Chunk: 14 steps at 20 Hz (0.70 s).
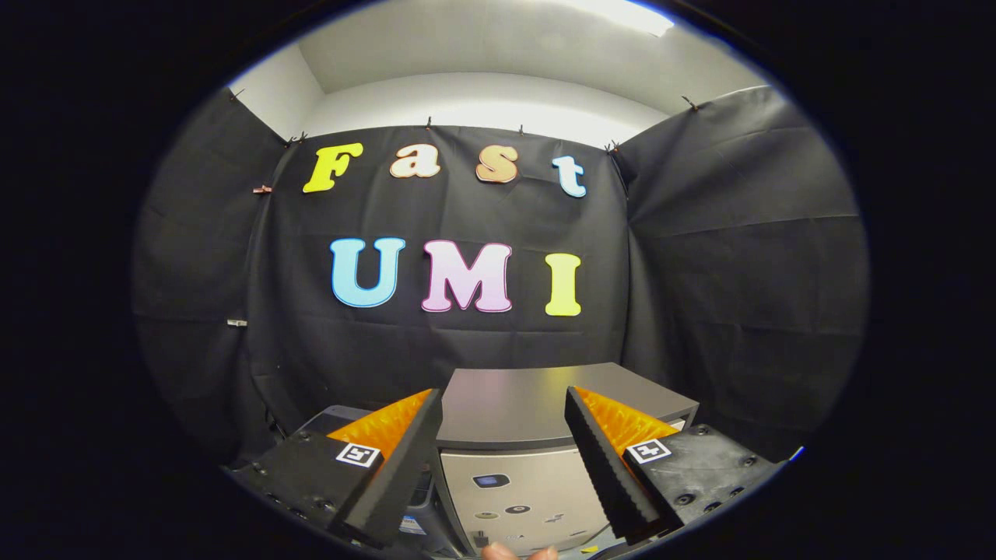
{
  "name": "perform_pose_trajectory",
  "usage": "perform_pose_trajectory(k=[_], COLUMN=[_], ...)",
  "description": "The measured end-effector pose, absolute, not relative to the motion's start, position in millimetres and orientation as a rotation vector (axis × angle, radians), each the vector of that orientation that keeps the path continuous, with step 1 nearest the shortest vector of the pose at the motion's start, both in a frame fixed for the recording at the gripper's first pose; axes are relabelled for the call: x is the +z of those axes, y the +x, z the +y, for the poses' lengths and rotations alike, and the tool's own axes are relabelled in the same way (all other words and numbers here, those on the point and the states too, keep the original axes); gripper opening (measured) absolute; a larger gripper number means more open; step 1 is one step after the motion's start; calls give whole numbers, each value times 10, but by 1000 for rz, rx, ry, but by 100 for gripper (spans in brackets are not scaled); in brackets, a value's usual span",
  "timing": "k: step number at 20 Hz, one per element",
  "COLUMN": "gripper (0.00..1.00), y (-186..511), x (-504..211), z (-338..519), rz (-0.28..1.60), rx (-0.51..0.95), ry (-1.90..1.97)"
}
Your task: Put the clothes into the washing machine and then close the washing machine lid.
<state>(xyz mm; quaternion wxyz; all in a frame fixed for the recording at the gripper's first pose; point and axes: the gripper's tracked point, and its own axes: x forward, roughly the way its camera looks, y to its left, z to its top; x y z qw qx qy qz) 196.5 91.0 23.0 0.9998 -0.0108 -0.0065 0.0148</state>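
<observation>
The washing machine [520,459] stands just ahead of and below the gripper [504,459], seen through the gap between the two fingers. Its lid [537,404] is a flat dark grey slab lying level on top and looks shut. Under the lid the pale front panel [521,498] faces the camera, with a small dark badge and a few little marks too small to make out.

The gripper hangs in the air above the machine's front, its fingers spread wide apart with nothing between them; neither finger touches the lid or the panel. Each finger carries a small square black-and-white marker [359,455] on its upper face.

At the foot of the panel, between the fingers, a fingertip [498,551] of a person's hand pokes up, with a second one just beside it.

To the left of the machine, behind the left finger, sits a dark object [331,420], mostly hidden. Beyond the machine the black cloth wall [700,272] of the booth closes in on three sides, pinned along the top with small clips [261,189], with a white wall and ceiling [482,85] above.
</observation>
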Motion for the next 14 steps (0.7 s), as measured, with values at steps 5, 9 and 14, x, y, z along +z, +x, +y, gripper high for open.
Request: perform_pose_trajectory(k=[5, 9, 14], gripper=[99, 99, 99], y=[1958, 1970, 1980], x=[260, 267, 290], z=[945, 961, 947], rz=[-20, -18, -21], rx=[32, 32, 21], ry=[-32, -37, -44])
